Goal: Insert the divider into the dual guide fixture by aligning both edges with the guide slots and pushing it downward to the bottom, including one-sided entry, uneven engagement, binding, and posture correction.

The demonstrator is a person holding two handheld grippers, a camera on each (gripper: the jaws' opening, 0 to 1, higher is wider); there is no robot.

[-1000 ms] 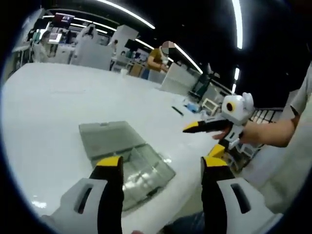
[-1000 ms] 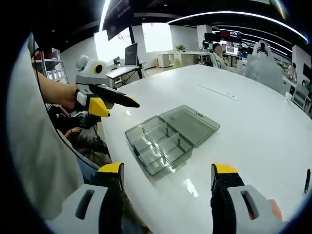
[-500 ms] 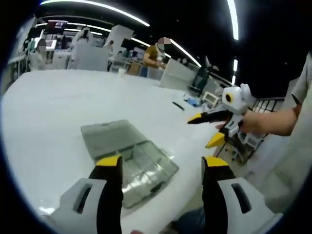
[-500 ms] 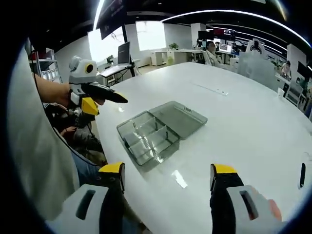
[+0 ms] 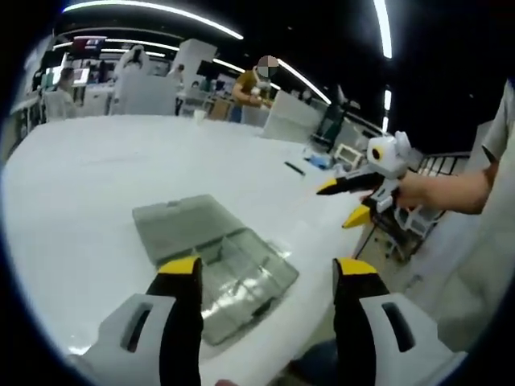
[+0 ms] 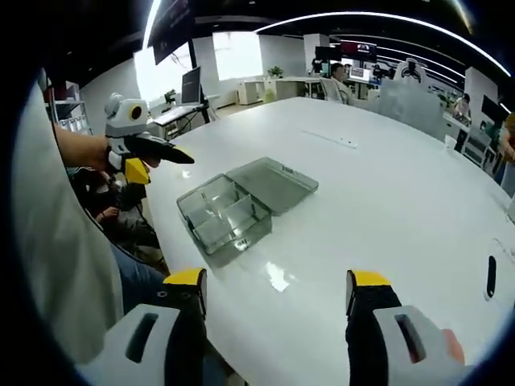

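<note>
At the lower centre of the left gripper view, between the wide-spread, empty yellow-tipped jaws of the left gripper [image 5: 265, 277], lies the clear grey plastic compartment box with its lid folded flat open [image 5: 213, 261] near the edge of the white table [image 5: 72, 185]; no loose divider made out. Further right, mid-frame, hangs the right gripper [image 5: 354, 201] over the table edge, likewise parted and empty. Best next: level both tongs, close in on the box [image 6: 233, 211], find the divider first, then start both edges evenly into the slots.
</note>
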